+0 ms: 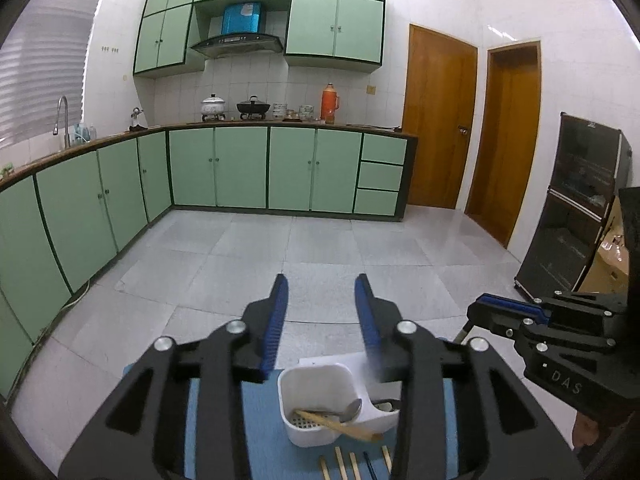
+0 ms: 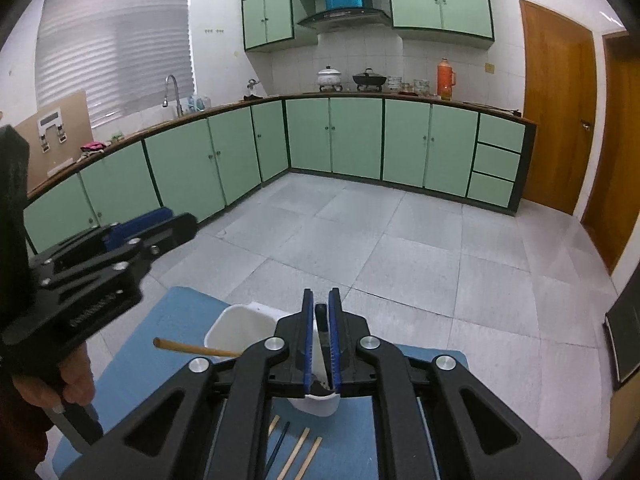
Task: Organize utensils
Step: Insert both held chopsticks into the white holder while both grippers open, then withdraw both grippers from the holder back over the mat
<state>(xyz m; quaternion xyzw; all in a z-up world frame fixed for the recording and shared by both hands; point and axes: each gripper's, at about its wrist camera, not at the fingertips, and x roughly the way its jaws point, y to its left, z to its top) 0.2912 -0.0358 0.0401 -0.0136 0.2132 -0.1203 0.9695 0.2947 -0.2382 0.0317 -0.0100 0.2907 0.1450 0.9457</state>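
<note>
A white utensil holder stands on a blue mat; it holds a wooden utensil and a metal spoon. Several wooden chopsticks and one dark chopstick lie on the mat in front of it. My left gripper is open and empty above the holder. My right gripper is shut on a dark utensil handle over the holder. The wooden utensil sticks out to the left, and chopsticks lie below.
Green base cabinets and a counter with pots and an orange thermos run along the far walls. Brown doors stand at the right. A dark cabinet is at the right. Grey tiled floor lies beyond the mat.
</note>
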